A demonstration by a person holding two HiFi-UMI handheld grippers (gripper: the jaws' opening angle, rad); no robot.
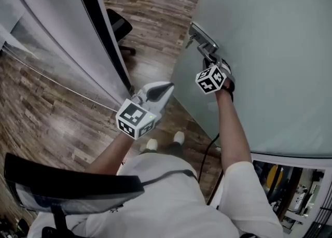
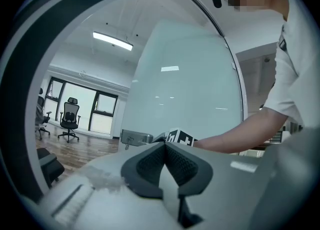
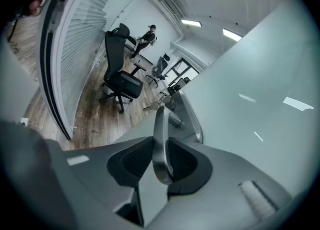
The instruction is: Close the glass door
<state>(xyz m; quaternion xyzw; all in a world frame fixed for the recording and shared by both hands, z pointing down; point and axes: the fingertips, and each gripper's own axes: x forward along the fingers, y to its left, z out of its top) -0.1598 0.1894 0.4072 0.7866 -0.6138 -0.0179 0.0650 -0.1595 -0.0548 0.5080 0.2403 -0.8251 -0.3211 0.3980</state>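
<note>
The frosted glass door (image 1: 270, 50) stands ajar at the right of the head view, with a metal lever handle (image 1: 203, 42) near its free edge. My right gripper (image 1: 210, 58) is at that handle. In the right gripper view the steel lever (image 3: 161, 139) runs between the two black pads, which press on it from both sides. My left gripper (image 1: 167, 87) floats left of the door's edge, touching nothing; its pads (image 2: 150, 161) meet with nothing between them. From the left gripper view the door (image 2: 185, 93) and its lock plate (image 2: 136, 137) lie ahead.
A dark door frame post (image 1: 104, 29) with a frosted wall panel stands left of the opening. A black office chair (image 1: 120, 27) sits just beyond it on the wood floor. A black cable (image 1: 207, 154) hangs by my feet (image 1: 165, 141). Shelves with clutter show at the bottom right (image 1: 290, 190).
</note>
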